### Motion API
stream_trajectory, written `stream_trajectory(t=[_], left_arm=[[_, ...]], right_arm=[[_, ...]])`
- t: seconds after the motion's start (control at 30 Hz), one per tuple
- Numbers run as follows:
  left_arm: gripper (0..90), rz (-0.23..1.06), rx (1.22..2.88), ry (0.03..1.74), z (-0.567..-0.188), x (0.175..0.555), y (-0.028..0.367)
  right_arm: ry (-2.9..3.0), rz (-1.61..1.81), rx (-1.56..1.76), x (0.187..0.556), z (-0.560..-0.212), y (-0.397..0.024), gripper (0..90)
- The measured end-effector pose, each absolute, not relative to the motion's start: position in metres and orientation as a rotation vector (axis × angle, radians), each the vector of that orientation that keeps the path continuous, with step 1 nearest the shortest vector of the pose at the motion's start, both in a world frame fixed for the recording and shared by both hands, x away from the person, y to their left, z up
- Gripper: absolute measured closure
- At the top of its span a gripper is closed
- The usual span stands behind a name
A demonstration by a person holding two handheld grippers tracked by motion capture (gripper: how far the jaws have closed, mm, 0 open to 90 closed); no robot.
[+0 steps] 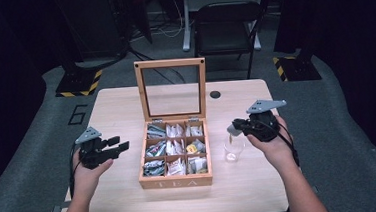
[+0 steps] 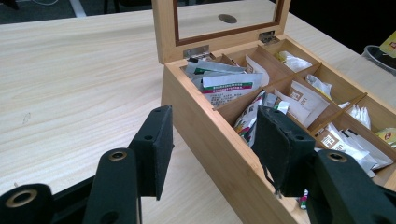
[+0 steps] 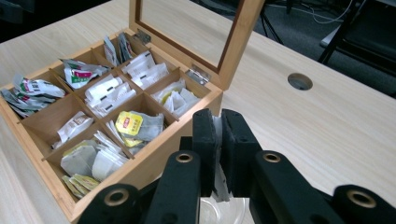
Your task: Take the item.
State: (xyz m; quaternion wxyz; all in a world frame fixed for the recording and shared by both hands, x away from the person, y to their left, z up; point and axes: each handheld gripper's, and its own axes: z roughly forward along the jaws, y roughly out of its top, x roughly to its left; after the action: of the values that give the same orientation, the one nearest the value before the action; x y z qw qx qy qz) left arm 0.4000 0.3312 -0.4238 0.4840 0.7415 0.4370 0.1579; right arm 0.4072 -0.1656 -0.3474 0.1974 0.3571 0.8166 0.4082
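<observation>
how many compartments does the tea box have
9, in a three-by-three grid inside the wooden tea box: three along the hinged lid, three across the middle, three along the front wall. All hold tea bags.

High view: above the near edge, facing forward and down over the pale wooden table (image 1: 121, 110). Gripper views: close and low, flanking the open wooden compartment box with glass lid (image 2: 205, 126) (image 3: 154, 161) (image 1: 176, 179), shared by all three.

L gripper (image 1: 120, 143) fingers apart; R gripper (image 1: 233, 127) fingers clamped.
</observation>
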Motion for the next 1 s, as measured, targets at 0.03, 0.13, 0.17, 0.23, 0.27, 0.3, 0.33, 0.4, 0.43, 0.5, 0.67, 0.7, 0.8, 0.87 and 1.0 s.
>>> stream_trajectory(t=[0.03,0.13,0.17,0.23,0.27,0.3,0.33,0.4,0.43,0.5,0.67,0.7,0.8,0.87,1.0], left_arm=[[47.5,0.375,1.817,1.063,-0.423,0.400,0.332],[47.5,0.378,1.820,1.060,-0.424,0.400,0.332],[47.5,0.379,1.821,1.060,-0.424,0.400,0.332],[47.5,0.380,1.820,1.064,-0.424,0.400,0.332],[47.5,0.379,1.820,1.063,-0.424,0.400,0.332],[47.5,0.377,1.820,1.063,-0.424,0.400,0.332],[47.4,0.377,1.820,1.063,-0.424,0.400,0.333],[47.5,0.381,1.818,1.066,-0.424,0.400,0.333],[47.5,0.389,1.808,1.066,-0.424,0.400,0.333],[47.5,0.390,1.810,1.066,-0.424,0.400,0.333],[47.5,0.382,1.820,1.064,-0.424,0.400,0.333],[47.5,0.382,1.819,1.064,-0.424,0.400,0.333],[47.4,0.383,1.820,1.062,-0.424,0.400,0.333],[47.5,0.379,1.824,1.062,-0.424,0.400,0.334],[47.5,0.380,1.823,1.061,-0.424,0.400,0.334]], right_arm=[[2.287,1.137,1.010,0.407,-0.349,-0.166,84.3],[2.295,1.107,1.021,0.408,-0.358,-0.168,84.2],[2.293,1.107,1.032,0.408,-0.361,-0.168,84.2],[2.292,1.101,1.045,0.408,-0.365,-0.169,84.1],[2.296,1.104,1.046,0.409,-0.368,-0.170,84.1],[2.294,1.103,1.055,0.408,-0.370,-0.170,84.1],[2.295,1.098,1.058,0.408,-0.372,-0.170,84.0],[2.295,1.087,1.055,0.408,-0.375,-0.169,83.8],[2.294,1.076,1.056,0.408,-0.377,-0.169,83.8],[2.302,1.061,1.056,0.408,-0.381,-0.167,83.6],[2.309,1.028,1.062,0.409,-0.391,-0.165,83.3],[2.311,1.028,1.068,0.410,-0.393,-0.164,83.3],[2.318,1.036,1.079,0.410,-0.398,-0.164,83.3],[2.324,1.028,1.088,0.411,-0.403,-0.163,83.3],[2.330,1.023,1.115,0.412,-0.409,-0.163,83.2]])
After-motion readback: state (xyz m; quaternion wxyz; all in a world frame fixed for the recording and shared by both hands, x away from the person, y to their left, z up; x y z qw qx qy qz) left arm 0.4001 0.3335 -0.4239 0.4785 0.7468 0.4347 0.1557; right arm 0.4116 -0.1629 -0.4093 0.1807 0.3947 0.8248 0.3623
